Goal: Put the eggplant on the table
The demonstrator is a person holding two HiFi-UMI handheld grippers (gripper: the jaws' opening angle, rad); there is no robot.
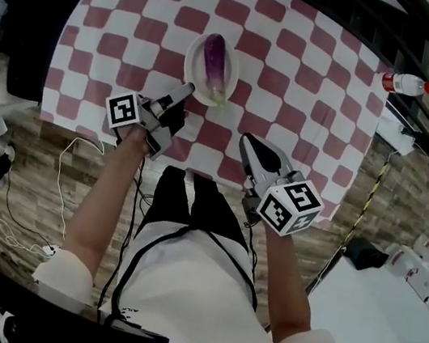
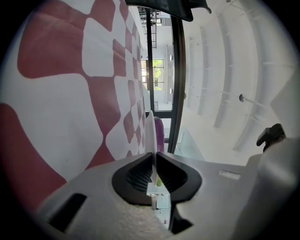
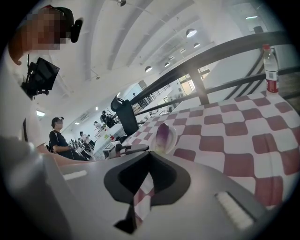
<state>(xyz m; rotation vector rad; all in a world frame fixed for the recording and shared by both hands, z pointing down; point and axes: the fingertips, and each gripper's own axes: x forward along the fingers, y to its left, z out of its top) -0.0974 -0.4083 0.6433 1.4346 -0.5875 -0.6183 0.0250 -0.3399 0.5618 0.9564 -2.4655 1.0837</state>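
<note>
A smooth, glossy purple eggplant [image 1: 214, 58], paler along its middle and green at the stem end, is seen lying lengthwise in a small white oval plate [image 1: 191, 72] in the upper middle of the head view. Under the plate, the tabletop is covered by a tablecloth [image 1: 301, 50] of dark red and white squares. Whether the plate rests on the tablecloth cannot be told.

The lower rim of the plate is grasped by the jaws of the left gripper [image 1: 186, 89], which is made of grey plastic with black ribbed inner faces. In the left gripper view the thin white rim is pinched edge-on between them.

The jaws of the right gripper [image 1: 246, 141] are clenched tip to tip on nothing, at the lower right of the plate and apart from it.

A clear plastic bottle [image 1: 403, 83] with a red cap is seen at the upper right edge of the tablecloth.
</note>
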